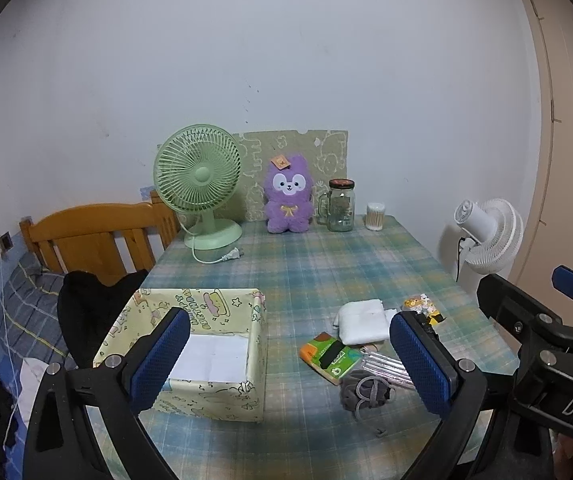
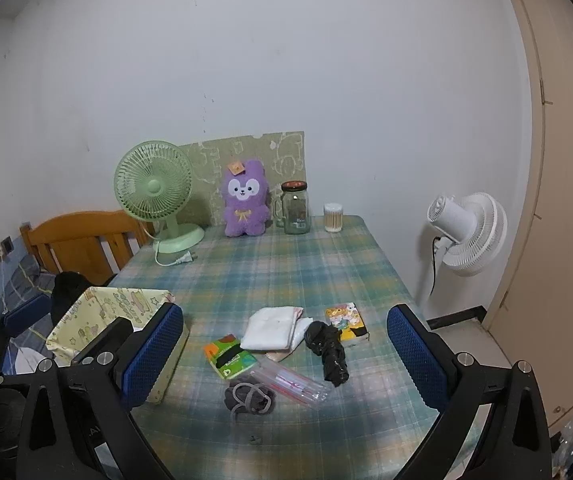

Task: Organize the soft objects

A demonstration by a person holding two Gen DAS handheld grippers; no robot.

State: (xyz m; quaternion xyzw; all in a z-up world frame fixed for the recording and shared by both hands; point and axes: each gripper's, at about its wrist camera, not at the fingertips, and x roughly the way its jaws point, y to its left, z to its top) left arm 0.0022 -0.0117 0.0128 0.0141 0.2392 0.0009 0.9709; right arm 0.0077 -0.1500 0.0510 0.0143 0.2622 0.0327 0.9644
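soft objects lie in a loose cluster on the plaid tablecloth (image 2: 286, 268), just ahead of the right gripper (image 2: 284, 354) and between its two blue fingers. nearest to it is a grey drawstring pouch (image 2: 248, 398), touching a clear pack of straws (image 2: 292, 384) that lies slantwise. beyond these sit a green tissue pack (image 2: 228, 356), a folded white cloth (image 2: 270, 328), a crumpled black plastic bag (image 2: 328, 350) and a small cartoon-printed packet (image 2: 344, 318), the bag lying against the packet's near edge. the right gripper hangs above the table with its jaws wide apart, holding nothing.

the left gripper (image 1: 288, 358) also stands wide open and empty. a yellow cartoon-printed fabric box (image 1: 190, 348) sits just ahead of its left finger, open at the top, with white paper on its bottom. the same cluster lies toward its right finger, which hides part of the packet and the black bag. the right gripper's black frame shows at the far right of the left wrist view.

far ahead of both grippers, along the wall, stand a green desk fan (image 1: 198, 184) with its plug lying on the cloth, a purple plush rabbit (image 1: 288, 200), a glass mug jar (image 1: 340, 206) and a tub of cotton swabs (image 1: 375, 216). off the table to the right stands a white fan (image 2: 466, 234); to the left is a wooden chair (image 1: 94, 236).
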